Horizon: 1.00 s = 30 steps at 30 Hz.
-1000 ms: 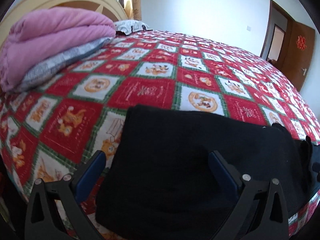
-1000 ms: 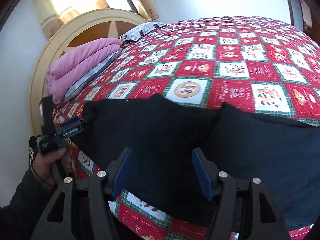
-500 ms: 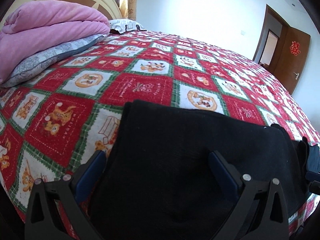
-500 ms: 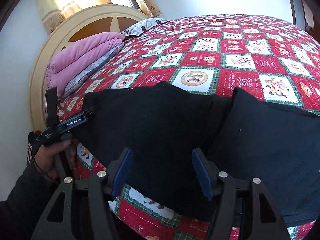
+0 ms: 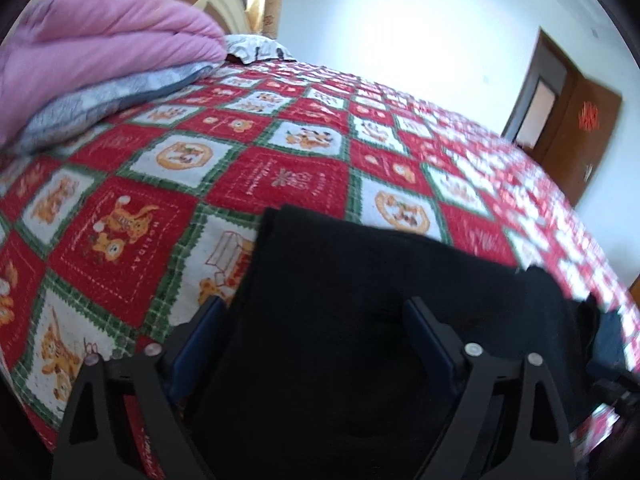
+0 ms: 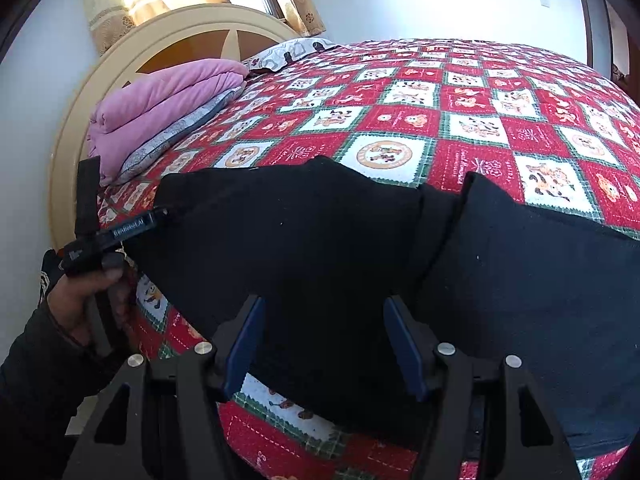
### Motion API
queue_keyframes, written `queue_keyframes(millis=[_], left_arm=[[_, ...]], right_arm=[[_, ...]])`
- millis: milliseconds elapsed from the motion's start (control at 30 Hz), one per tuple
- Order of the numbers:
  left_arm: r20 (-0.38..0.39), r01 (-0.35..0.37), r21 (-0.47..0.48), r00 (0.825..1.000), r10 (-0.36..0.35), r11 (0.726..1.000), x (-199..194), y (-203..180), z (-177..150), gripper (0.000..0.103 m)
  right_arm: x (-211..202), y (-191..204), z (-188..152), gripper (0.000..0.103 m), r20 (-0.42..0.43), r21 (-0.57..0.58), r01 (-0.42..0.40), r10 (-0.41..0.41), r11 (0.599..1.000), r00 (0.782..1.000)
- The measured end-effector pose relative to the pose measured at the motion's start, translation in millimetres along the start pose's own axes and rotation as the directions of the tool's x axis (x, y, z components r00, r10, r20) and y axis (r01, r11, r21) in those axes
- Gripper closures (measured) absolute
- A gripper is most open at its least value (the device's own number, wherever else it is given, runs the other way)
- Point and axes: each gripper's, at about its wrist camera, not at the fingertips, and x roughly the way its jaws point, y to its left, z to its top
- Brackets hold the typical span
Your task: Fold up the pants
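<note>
Black pants (image 6: 300, 232) lie across the near edge of the bed, in two overlapping parts with a ridge between them (image 6: 440, 216). My right gripper (image 6: 324, 308) hovers over the left part near the bed's front edge, jaws apart and the pads not pressing on the cloth. My left gripper (image 5: 312, 308) stands over the pants' (image 5: 360, 280) left end. Its jaws are closing, with the cloth's left edge lying between them and no pad pressing on it. In the right wrist view a hand (image 6: 88, 292) holds that left gripper at the pants' left corner.
The bed carries a red, white and green patterned quilt (image 5: 280, 176). A folded pink blanket (image 5: 100, 52) on a grey pillow (image 5: 100, 100) lies by the cream headboard (image 6: 132, 60). A brown door (image 5: 580, 128) stands at the far right.
The left wrist view has swung and tilted, so the pink blanket looms larger, and its jaws have narrowed a little. The right gripper and the pants have stayed put.
</note>
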Motion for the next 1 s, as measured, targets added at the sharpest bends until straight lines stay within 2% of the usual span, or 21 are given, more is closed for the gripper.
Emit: queue_keyframes(millis=[133,267,400,467,500,567,700,1000], left_arm=[[0.009,0.009,0.002,1.000,-0.009,1.000,-1,7,0,0.020],[0.009,-0.017,0.063,1.000,0.017,0.998,0,-1,-4,0.026],[-0.007,0.013,0.053,1.000,-0.013,0.999,-4,-1,0,0.056],[-0.018,0.034,0.056,0.999,-0.033,0.998,-6,-5,1,0.066],[-0.021,0.033,0.063,0.999,-0.032,0.997,-7,-6,1,0.068],[-0.023,0.027,0.061,0.999,-0.026,0.998,-8,-8,1,0.070],[-0.034,0.062,0.021,0.998,-0.062,0.998,-11,-3,4,0.076],[-0.017,0.140,-0.050,0.990,-0.141,0.989,-30,-3,12,0.079]], right_arm=[[-1,-2,-1,0.040,0.008,0.004,-0.013,0.013,1.000,1.000],[-2,-3,-3,0.040,0.015,0.009,-0.024,0.024,1.000,1.000],[-1,0,-4,0.040,0.021,-0.013,-0.009,0.009,1.000,1.000],[-1,0,-4,0.040,0.023,-0.015,-0.005,0.006,1.000,1.000],[-1,0,-5,0.040,0.024,-0.013,-0.005,0.006,1.000,1.000],[-1,0,-5,0.040,0.025,-0.012,-0.006,0.006,1.000,1.000],[-1,0,-5,0.040,0.028,-0.015,-0.002,0.002,1.000,1.000],[-1,0,-4,0.040,0.028,-0.006,-0.009,0.010,1.000,1.000]])
